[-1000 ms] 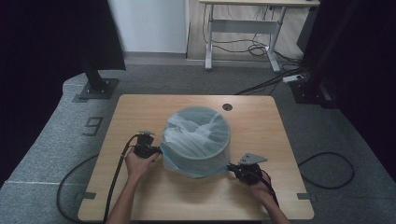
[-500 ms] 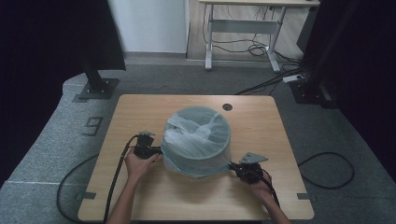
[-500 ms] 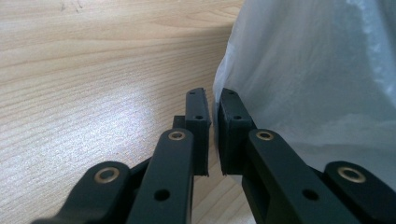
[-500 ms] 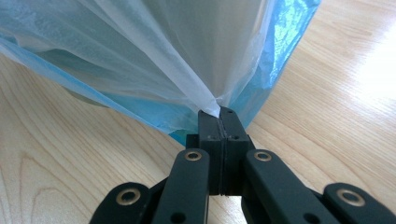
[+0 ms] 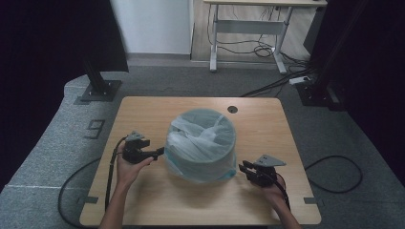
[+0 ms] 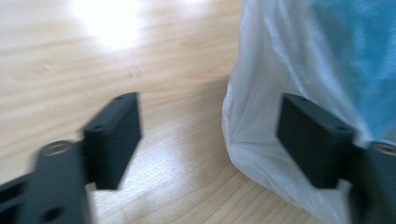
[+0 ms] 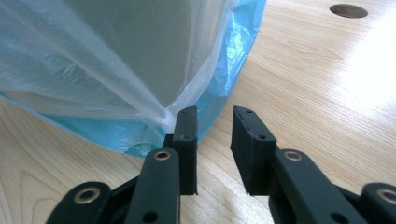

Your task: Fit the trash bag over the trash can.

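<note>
Two hand-held grippers flank a round blue bin (image 5: 201, 145) that stands near the middle of the wooden table (image 5: 143, 200), draped in a translucent plastic bag (image 5: 198, 138). Compared with a second ago, the right gripper (image 5: 246, 168) has let go: then its jaws sat right at the bag's lower edge, and now they stand slightly parted with nothing between them, just off the film, as the right gripper view shows, with a bunched fold of the bag (image 7: 154, 100) lying just beside one jaw. The left gripper (image 5: 160, 151) has stayed at the bin's left side; in the left gripper view its jaws are spread wide, one over bare wood and the other against the loose skirt of the bag (image 6: 261, 116), gripping nothing. The bag's lower edge also appears to hang a little lower and looser around the bin's base than it did earlier. That suggests the pull-down on the right side is finished for now, and that the bag is largely seated over the bin, with the remaining work probably a matter of tidying the slack near the base.
</note>
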`<action>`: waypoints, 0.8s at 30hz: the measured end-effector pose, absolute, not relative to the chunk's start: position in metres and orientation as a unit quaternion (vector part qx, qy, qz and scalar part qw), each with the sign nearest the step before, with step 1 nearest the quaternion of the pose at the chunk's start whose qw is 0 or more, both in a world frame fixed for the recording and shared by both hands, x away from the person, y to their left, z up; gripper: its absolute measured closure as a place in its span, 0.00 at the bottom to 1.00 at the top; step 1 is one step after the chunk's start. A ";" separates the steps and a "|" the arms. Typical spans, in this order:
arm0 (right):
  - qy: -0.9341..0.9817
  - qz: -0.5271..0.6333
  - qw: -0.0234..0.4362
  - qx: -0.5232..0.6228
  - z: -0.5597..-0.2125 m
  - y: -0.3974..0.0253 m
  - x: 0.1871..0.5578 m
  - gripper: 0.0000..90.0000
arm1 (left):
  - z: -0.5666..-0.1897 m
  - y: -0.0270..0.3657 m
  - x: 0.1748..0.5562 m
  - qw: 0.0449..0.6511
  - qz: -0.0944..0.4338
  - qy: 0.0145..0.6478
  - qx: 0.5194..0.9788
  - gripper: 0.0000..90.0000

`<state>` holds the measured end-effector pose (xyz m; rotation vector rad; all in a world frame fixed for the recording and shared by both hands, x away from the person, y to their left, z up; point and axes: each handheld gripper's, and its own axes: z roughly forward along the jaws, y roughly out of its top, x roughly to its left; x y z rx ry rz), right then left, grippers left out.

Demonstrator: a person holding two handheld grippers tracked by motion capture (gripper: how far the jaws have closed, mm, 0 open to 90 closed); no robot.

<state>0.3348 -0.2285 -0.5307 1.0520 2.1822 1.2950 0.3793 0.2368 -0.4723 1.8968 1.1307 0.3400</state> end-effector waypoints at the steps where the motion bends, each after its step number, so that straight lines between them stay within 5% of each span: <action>1: 0.777 0.464 0.195 0.378 -0.531 -0.229 0.335 0.74 | -0.470 0.238 0.378 0.443 0.139 0.453 0.761 0.15; 11: 0.764 0.461 0.201 0.403 -0.530 -0.234 0.335 0.49 | -0.428 0.242 0.361 0.494 0.139 0.389 0.765 0.12; 24: 0.760 0.469 0.198 0.404 -0.526 -0.237 0.333 0.48 | -0.360 0.208 0.361 0.495 0.132 0.315 0.799 0.11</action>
